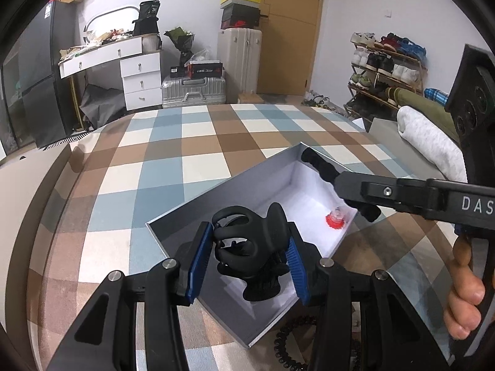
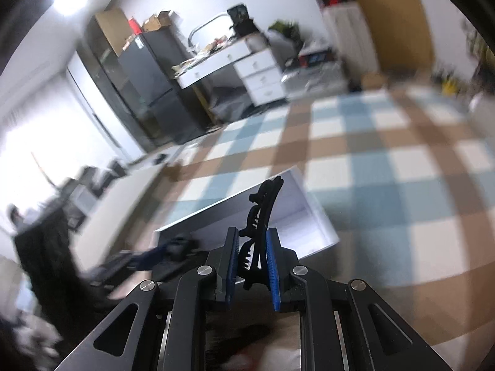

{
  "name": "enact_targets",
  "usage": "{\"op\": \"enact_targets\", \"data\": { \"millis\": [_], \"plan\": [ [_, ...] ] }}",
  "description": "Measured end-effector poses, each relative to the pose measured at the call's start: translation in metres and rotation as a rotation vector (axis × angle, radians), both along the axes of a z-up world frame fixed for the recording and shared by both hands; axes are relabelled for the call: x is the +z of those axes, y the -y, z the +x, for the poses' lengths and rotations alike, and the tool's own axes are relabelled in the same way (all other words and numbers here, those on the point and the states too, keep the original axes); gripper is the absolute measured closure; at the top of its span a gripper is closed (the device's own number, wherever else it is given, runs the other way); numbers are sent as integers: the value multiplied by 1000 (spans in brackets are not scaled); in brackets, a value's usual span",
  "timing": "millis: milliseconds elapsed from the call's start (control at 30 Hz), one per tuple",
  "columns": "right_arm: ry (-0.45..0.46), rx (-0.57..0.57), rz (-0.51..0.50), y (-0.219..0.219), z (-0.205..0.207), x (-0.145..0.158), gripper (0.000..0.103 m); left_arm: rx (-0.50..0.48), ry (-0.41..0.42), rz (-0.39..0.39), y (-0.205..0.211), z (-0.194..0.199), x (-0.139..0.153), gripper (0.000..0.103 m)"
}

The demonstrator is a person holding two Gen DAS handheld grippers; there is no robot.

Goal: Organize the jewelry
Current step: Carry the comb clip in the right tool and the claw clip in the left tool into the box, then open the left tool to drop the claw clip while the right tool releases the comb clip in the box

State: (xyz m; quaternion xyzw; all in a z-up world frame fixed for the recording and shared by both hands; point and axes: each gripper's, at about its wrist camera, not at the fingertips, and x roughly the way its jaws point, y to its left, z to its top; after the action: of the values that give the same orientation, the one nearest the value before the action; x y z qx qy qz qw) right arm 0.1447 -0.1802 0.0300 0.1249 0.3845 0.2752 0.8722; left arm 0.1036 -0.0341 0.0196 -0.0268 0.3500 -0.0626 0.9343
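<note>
Jewelry box point(image 1: 198, 213) sits under both loads: left gripper point(image 1: 247, 262) clamps a claw clip point(image 1: 250, 247), right gripper point(image 2: 253, 262) a slim hair clip point(image 2: 263, 207); either could snag on release and miss.

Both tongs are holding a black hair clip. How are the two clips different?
The clip in the left tongs is a chunky claw clip with rounded, curved teeth; the clip in the right tongs is a long thin clip with a fine comb edge. The claw clip keeps its tongs spread apart; the thin clip lets its tongs nearly close. Both are black, pinched between blue pads, near the open grey box.
</note>
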Motion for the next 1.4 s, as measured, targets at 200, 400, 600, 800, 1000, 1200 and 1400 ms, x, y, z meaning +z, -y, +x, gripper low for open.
{"op": "enact_targets", "data": {
  "millis": [200, 400, 600, 800, 1000, 1200, 1400],
  "plan": [
    [26, -32, -70, -13, 11, -2, 86, -15, -11, -4, -3, 1, 0, 62],
    [-27, -20, -88, -16, 10, -14, 86, 6, 0, 48, -5, 0, -2, 62],
    [-80, 33, -77, -24, -7, -15, 86, 29, 0, 39, -20, -1, -1, 62],
    [-70, 44, -94, -27, -11, -15, 85, 19, -1, -20, -24, -5, 0, 62],
    [62, 58, -145, -23, -31, 3, 83, 9, -18, -74, -23, -14, 1, 62],
    [107, 29, -186, -3, -46, 15, 57, -1, 0, -106, -20, -33, 9, 34],
    [100, -15, -228, 25, -57, 11, 19, 20, 7, -68, -12, -53, 11, 7]
  ]
}}
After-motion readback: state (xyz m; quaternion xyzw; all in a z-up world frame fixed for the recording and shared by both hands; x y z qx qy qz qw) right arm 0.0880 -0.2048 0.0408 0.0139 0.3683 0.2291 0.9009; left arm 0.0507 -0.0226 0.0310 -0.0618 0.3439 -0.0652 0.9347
